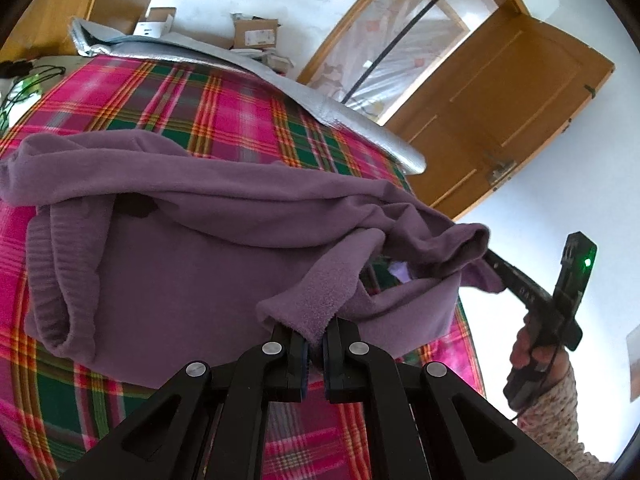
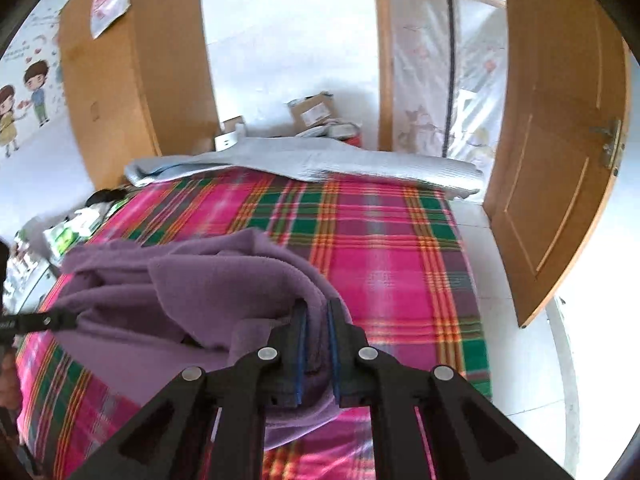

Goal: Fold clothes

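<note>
A purple fleece sweater [image 1: 192, 256] lies bunched on a bed covered by a pink and green plaid blanket [image 1: 224, 108]. My left gripper [image 1: 315, 336] is shut on an edge of the sweater and lifts it a little. My right gripper [image 2: 317, 320] is shut on another fold of the same sweater [image 2: 208, 280]. In the left wrist view the right gripper [image 1: 490, 254] holds the cloth at the right, with the hand behind it. In the right wrist view the left gripper's tip [image 2: 70, 322] shows at the left edge, against the cloth.
A silver-grey quilted pad [image 2: 360, 162] lies along the far end of the bed, with cardboard boxes [image 2: 312, 110] behind it. An open wooden door [image 2: 560, 160] stands to the right, a wooden wardrobe [image 2: 132, 80] to the left. Small items clutter a table [image 2: 68, 232] at the left.
</note>
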`<state>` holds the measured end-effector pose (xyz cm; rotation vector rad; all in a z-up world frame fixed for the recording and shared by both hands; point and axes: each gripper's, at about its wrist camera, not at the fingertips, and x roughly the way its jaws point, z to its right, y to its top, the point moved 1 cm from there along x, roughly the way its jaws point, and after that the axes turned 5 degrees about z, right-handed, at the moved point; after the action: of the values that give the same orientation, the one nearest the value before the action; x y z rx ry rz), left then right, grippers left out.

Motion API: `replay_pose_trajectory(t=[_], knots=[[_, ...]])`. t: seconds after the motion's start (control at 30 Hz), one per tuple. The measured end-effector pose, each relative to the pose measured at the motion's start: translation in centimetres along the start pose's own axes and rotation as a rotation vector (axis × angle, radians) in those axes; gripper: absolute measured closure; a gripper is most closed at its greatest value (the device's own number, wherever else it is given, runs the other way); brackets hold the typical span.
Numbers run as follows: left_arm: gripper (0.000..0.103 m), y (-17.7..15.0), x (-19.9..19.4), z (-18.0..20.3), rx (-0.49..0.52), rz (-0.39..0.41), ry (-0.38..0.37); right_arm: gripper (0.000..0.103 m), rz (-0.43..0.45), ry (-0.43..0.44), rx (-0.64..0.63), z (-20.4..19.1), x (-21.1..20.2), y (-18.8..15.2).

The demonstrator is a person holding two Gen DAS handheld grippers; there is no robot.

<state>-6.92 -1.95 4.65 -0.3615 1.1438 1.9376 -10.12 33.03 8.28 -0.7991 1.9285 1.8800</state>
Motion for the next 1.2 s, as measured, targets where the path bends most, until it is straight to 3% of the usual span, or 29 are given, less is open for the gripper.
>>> replay_pose_trajectory(t=[0.4,0.6,0.73,0.9,1.2], knots=[[0.098,-0.1,1.3,-1.0,-0.020,-0.021,0.035,0.093,0.008,-0.091,0.082,4.3,5.4,2.1],[0.099,-0.4,1.7,-1.1,-0.031,-0.038,0.033,0.092,-0.049,-0.132,0.062,4.7,9.0,1.8],[0.099,-0.5,1.5,-1.5,-0.060,-0.048,0.017,0.091,-0.110,-0.114,0.126,5.4,10.1,0.8],[0.087,-0.4,0.5,-2.4,-0.110,-0.039,-0.009,0.069,-0.090,-0.157,0.128,5.4,7.8,0.4],[0.081,-0.7,-4.3,-3.9,-0.126,0.028,-0.010,0.068,-0.027,-0.139,0.136,3.5,-0.6,0.5]])
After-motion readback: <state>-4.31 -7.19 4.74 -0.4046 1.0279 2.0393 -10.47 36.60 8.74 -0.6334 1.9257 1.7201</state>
